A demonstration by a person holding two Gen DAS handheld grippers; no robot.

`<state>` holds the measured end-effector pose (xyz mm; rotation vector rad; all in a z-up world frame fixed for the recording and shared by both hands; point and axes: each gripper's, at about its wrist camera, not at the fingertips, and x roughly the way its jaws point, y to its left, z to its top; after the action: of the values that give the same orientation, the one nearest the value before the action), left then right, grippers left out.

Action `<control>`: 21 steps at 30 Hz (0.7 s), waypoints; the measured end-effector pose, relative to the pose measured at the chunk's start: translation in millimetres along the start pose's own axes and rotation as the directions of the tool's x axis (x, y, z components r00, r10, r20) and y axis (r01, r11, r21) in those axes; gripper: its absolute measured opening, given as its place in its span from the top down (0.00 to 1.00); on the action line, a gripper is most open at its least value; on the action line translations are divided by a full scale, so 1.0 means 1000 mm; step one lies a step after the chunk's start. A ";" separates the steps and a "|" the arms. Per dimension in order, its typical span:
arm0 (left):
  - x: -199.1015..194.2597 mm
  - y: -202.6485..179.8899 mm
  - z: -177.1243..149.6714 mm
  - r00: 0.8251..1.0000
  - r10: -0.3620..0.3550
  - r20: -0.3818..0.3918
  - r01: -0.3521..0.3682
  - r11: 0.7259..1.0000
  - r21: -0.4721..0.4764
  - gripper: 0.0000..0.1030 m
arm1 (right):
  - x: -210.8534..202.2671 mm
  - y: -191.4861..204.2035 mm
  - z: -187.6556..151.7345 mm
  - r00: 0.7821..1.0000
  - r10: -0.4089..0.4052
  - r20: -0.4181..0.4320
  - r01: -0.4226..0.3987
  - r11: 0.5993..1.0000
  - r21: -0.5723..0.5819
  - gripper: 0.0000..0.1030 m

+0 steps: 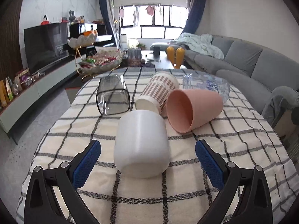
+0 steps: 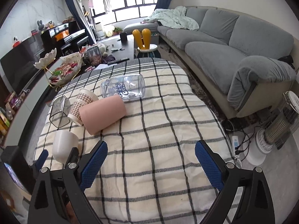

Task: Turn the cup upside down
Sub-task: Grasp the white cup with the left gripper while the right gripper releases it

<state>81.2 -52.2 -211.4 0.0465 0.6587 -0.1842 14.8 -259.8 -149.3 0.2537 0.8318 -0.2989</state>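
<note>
A white cup (image 1: 141,144) lies on its side on the checked tablecloth, its closed base toward me. My left gripper (image 1: 147,158) is open, its blue pads either side of the cup's base, not touching. The white cup (image 2: 63,145) also shows in the right wrist view, with the left gripper's fingers beside it. Behind it lie a pink cup (image 1: 194,109), a plaid paper cup (image 1: 158,93), a smoky square glass (image 1: 113,97) and a clear printed glass (image 2: 124,89), all on their sides. My right gripper (image 2: 151,160) is open and empty over bare cloth.
The table (image 2: 168,130) has rounded edges. A tiered snack dish (image 1: 99,61) stands beyond its far left corner. A grey sofa (image 2: 233,43) runs along the right, with a heater (image 2: 274,130) and cables on the floor beside it.
</note>
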 end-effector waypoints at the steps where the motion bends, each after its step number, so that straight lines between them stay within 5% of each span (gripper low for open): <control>1: 0.003 0.001 0.000 1.000 -0.011 -0.021 0.011 1.000 -0.010 0.05 | 0.003 -0.002 0.000 1.000 0.006 -0.018 -0.006 1.000 0.013 0.08; 3: 0.008 0.003 0.000 0.999 -0.014 -0.045 0.014 1.000 -0.017 0.14 | 0.008 -0.003 -0.002 0.999 0.020 -0.043 -0.018 0.999 0.032 0.08; 7: 0.014 0.005 0.000 0.997 -0.001 -0.077 -0.001 1.000 -0.029 0.15 | 0.013 -0.003 -0.004 0.997 0.031 -0.076 -0.028 0.999 0.045 0.08; 12: 0.023 0.008 -0.001 0.992 -0.005 -0.126 -0.001 0.999 -0.043 0.35 | 0.015 -0.001 -0.004 0.995 0.035 -0.089 -0.031 0.998 0.046 0.08; 21: 0.019 0.008 -0.003 0.990 -0.013 -0.139 0.009 0.999 -0.035 0.35 | 0.012 0.001 -0.002 0.997 0.031 -0.075 -0.028 0.999 0.040 0.08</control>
<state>95.9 -47.5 -225.6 0.0230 0.8018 -0.1813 21.4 -260.1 -160.0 0.3147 0.8970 -0.2789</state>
